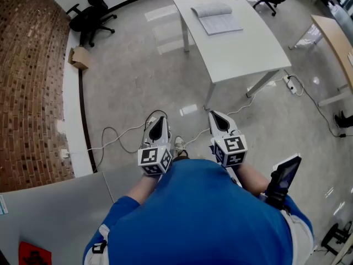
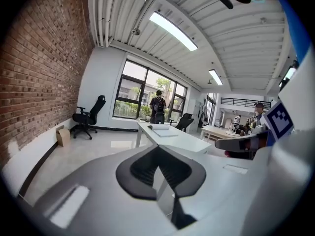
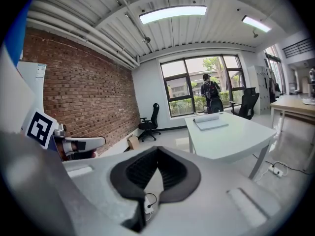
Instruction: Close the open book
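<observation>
A person in a blue shirt (image 1: 204, 214) holds the left gripper (image 1: 159, 127) and the right gripper (image 1: 219, 121) side by side in front of the body. Both are aimed forward and slightly down over a pale floor. Each has its jaws pressed together, the black pads meeting at the tips with nothing between them, as the left gripper view and right gripper view show. Just below and between the two tools a shoe (image 1: 179, 144) shows, and thin cables (image 1: 118, 138) loop across the floor beneath the left gripper. Well ahead of both, a little toward the right gripper's side, stands a white table (image 1: 245, 48). The open book (image 1: 216, 16) lies flat at its far end, pages up, well apart from either tool. Beyond the table, a person with a backpack (image 3: 210, 90) stands at the windows. Far off to the left gripper's left runs a brick wall (image 1: 27, 81), with a cardboard box (image 1: 79, 57) and a black office chair (image 1: 91, 18) near its foot.
</observation>
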